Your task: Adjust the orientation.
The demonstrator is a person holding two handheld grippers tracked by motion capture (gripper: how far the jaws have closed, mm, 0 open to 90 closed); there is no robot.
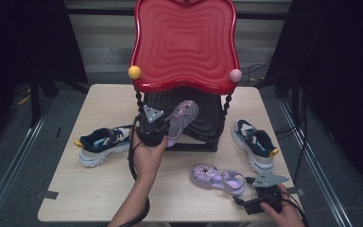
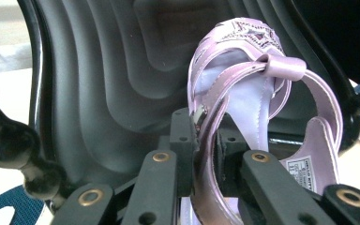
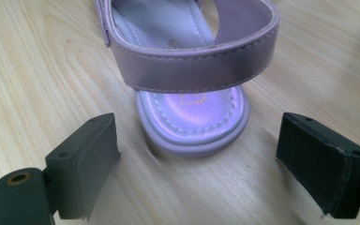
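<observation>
One lilac sandal (image 2: 243, 93) in left tool (image 2: 206, 154)

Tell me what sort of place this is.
Likely a recording booth or lab set up for shoe-sorting demos, not a home: black curtains around a lone wooden table, cables on a grey floor, and a red shoe rack with sandals and sneakers laid out.
</observation>
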